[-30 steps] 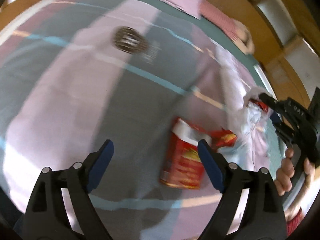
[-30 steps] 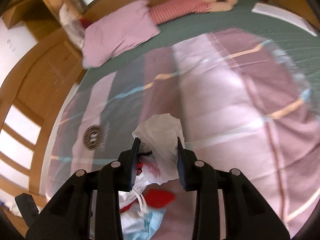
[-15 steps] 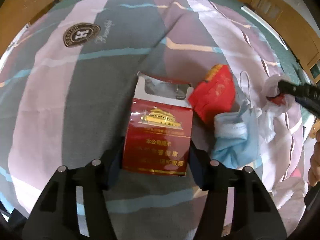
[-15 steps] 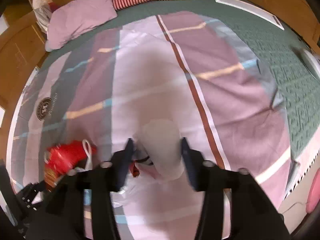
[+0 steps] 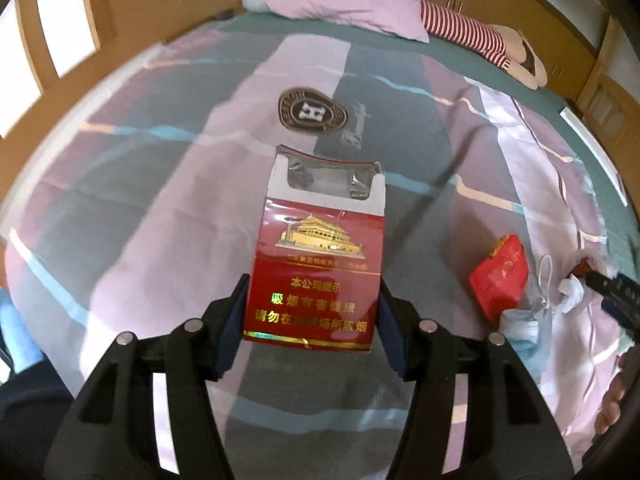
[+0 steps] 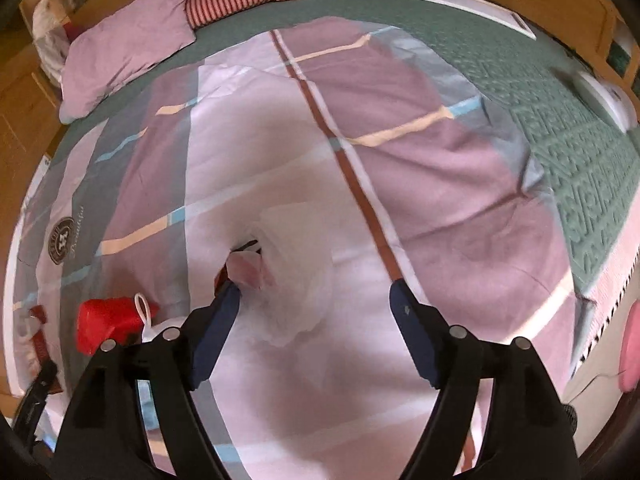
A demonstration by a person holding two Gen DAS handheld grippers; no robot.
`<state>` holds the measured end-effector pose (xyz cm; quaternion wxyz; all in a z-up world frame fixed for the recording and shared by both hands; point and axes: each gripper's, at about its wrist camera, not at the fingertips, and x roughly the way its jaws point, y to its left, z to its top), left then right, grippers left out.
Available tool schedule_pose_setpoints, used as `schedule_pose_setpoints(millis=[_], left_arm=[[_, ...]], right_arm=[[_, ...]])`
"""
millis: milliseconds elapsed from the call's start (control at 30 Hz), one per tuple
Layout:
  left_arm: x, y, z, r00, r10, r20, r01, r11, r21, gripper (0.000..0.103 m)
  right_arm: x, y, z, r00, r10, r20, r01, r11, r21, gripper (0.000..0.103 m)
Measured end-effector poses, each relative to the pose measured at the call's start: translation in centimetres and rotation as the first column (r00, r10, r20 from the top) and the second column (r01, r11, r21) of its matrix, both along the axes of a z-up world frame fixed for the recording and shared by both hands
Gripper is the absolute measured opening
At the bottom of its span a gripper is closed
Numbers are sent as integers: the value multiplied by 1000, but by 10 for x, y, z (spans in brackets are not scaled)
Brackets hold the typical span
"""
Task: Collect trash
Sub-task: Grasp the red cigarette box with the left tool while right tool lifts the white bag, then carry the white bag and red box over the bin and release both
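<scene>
Left wrist view: the left gripper [image 5: 312, 312] clamps a red cardboard cigarette pack [image 5: 318, 264] by its sides, lifted off the striped quilt [image 5: 160, 200], lid torn open, contents unclear. Beside it lie a crumpled red wrapper [image 5: 500, 276] and a blue face mask [image 5: 524, 324]. The right gripper [image 6: 316, 304], jaws just spread wide, grips nothing above a translucent white plastic bag [image 6: 296, 280], probably the trash container.
</scene>
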<state>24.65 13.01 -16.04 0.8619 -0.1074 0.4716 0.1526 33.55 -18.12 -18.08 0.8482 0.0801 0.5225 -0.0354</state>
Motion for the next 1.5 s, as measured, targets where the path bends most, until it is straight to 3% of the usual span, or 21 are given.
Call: schedule_pose_setpoints(millis=[133, 200, 267, 367, 433, 600, 733, 867, 1000, 1167, 1300, 1500], left_arm=[[-2, -2, 4, 1000, -22, 8, 22, 999, 32, 59], [-3, -3, 4, 1000, -23, 8, 22, 999, 35, 59], [-3, -3, 3, 1000, -17, 8, 17, 999, 33, 59], [1, -3, 3, 1000, -4, 17, 4, 999, 38, 59], [-1, -3, 5, 1000, 1, 30, -3, 999, 54, 59], [-8, -5, 15, 997, -3, 83, -6, 995, 103, 59], [-11, -8, 17, 995, -24, 94, 12, 992, 128, 59], [-20, -11, 21, 993, -34, 112, 16, 987, 158, 59], [-40, -13, 35, 984, -40, 176, 4, 980, 201, 59], [-85, -11, 58, 971, -10, 238, -24, 990, 142, 59], [-119, -34, 85, 952, -102, 288, 59, 987, 152, 59], [-170, -66, 118, 912, -222, 345, 218, 975, 51, 59]], right_arm=[[14, 29, -13, 998, 64, -28, -67, 993, -102, 77], [19, 48, -22, 992, 110, -62, -120, 971, -207, 74], [20, 63, -29, 984, 157, -88, -174, 955, -241, 42], [16, 67, -25, 983, 166, -78, -180, 954, -238, 28], [11, 65, -17, 986, 158, -60, -167, 963, -214, 25], [-18, 49, 24, 991, 120, 66, -109, 982, -153, 25], [-47, 31, 51, 989, 95, 117, -84, 991, -101, 24], [-96, 6, 75, 983, 70, 168, -73, 997, 8, 25], [-145, -13, 94, 973, 66, 219, -79, 996, 50, 25], [-198, -37, 108, 963, 66, 260, -89, 993, 76, 25], [-225, -46, 116, 958, 62, 280, -98, 988, 116, 25], [-270, -50, 147, 928, 98, 361, -154, 980, 128, 25]])
